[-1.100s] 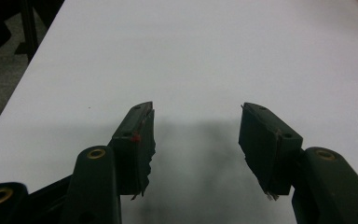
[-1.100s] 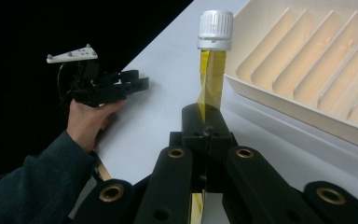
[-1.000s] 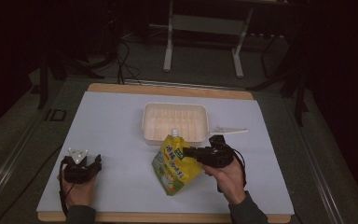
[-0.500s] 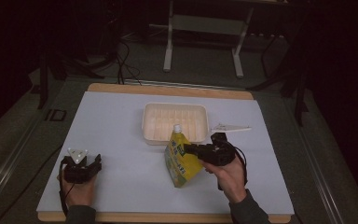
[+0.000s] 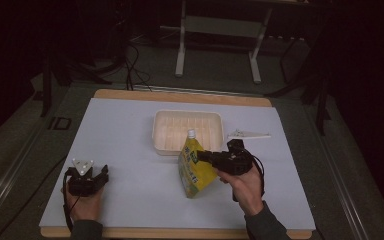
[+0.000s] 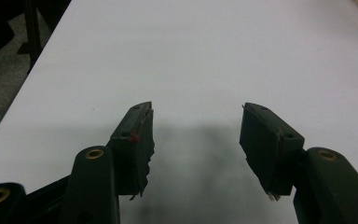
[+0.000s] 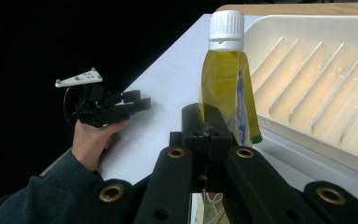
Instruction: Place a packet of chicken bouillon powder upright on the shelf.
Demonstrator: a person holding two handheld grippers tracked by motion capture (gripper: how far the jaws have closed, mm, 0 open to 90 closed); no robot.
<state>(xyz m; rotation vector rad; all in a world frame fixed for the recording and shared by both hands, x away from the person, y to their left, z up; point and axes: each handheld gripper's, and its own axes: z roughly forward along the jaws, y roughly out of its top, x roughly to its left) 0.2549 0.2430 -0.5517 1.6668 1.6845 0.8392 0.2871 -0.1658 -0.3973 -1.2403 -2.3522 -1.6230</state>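
Dim room, dark surround; white table (image 5: 130, 150) evenly lit from overhead. Soft shadow under left gripper (image 6: 196, 135). High view slightly soft, grainy. Near jaws blurred in gripper views.

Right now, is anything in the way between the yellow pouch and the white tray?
Nothing I can see. The right claw is shut on the yellow pouch, holding it upright just in front of the white tray, and only bare table lies between them.
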